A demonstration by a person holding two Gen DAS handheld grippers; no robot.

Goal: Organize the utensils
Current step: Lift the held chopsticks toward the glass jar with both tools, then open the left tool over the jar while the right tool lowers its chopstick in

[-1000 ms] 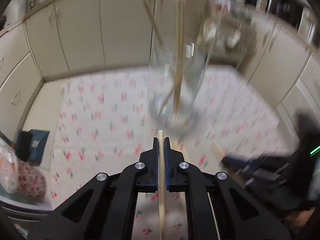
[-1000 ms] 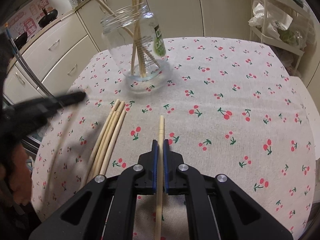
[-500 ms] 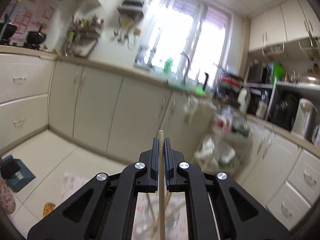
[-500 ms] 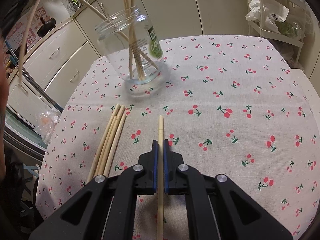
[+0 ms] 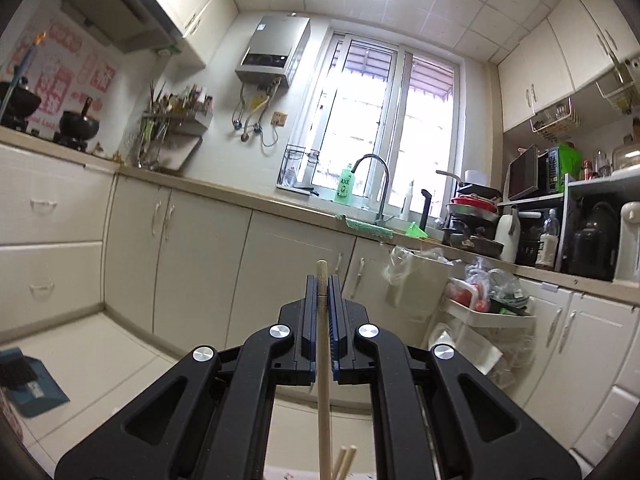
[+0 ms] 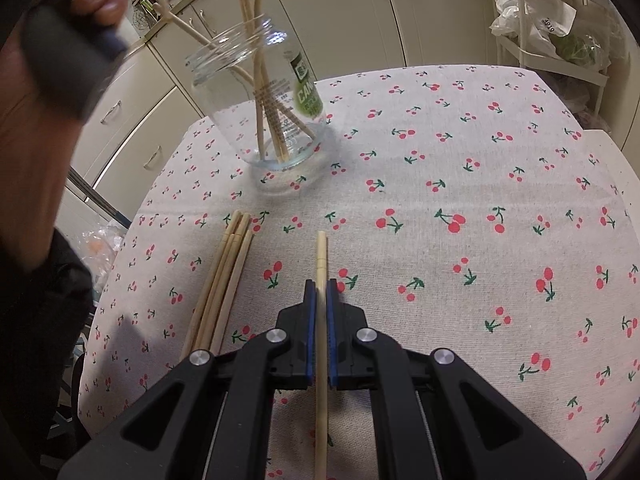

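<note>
Since second ago we tilt left gripper [image 5: 322,280] up toward window, jaws clamping pale wooden chopstick [image 5: 323,360]. Right gripper [image 6: 320,286] pinches second wooden chopstick [image 6: 321,256], lower centre; clear glass jar [image 6: 264,96] upper left.

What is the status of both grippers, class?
Left gripper shut on chopstick. Right gripper shut on another chopstick. Jar upright; loose chopsticks on tablecloth.

Daylight floods a bright window [image 5: 384,136] above the sink faucet [image 5: 376,184]; cream cabinets [image 5: 192,264] stand below, a water heater [image 5: 274,50] left of it.
</note>
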